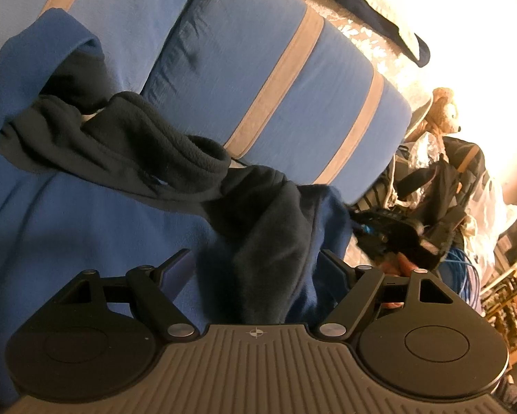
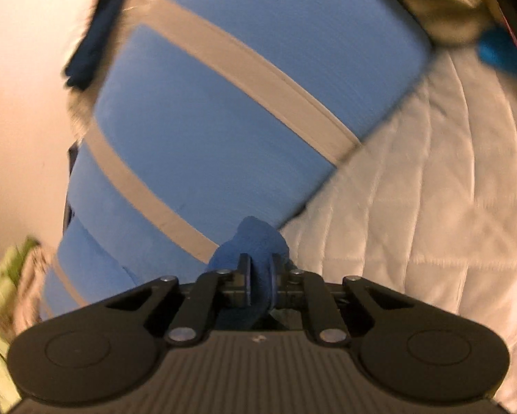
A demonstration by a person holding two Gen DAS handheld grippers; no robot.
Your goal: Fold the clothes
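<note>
Striped cushion [image 1: 275, 79]: the landmark here; a big blue cushion with grey bands is filling the upper half of the left wrist view and most of the right wrist view [image 2: 203, 110], which is blurred.
White quilt [image 2: 413, 207]: a quilted cover is lying beside the striped cushion, along its right edge in the right wrist view.
Blue fleece garment [image 1: 68, 227]: it is spreading out in front of the striped cushion, touching its lower edge, and running down under the left gripper.
Dark navy lining [image 1: 148, 148]: a twisted, rumpled length of the garment's darker side is lying across the blue fleece just below the striped cushion, trailing down to the left gripper.
Left gripper [image 1: 258, 265]: it is hovering below the striped cushion with its fingers standing wide apart; a hanging fold of navy and blue cloth is sitting between them, and I cannot tell whether either finger is touching it.
Right gripper [image 2: 261, 276]: it is sitting at the lower edge of the striped cushion, its fingers drawn together and clamped on a bunched wad of blue fleece [image 2: 255, 241] that is bulging out past the fingertips against the cushion.
Clutter [image 1: 448, 179]: bags and a brown plush toy are piled off the far end of the striped cushion.
Blue cable coil [image 1: 462, 269]: it is lying below that pile, near the left gripper's right finger.
</note>
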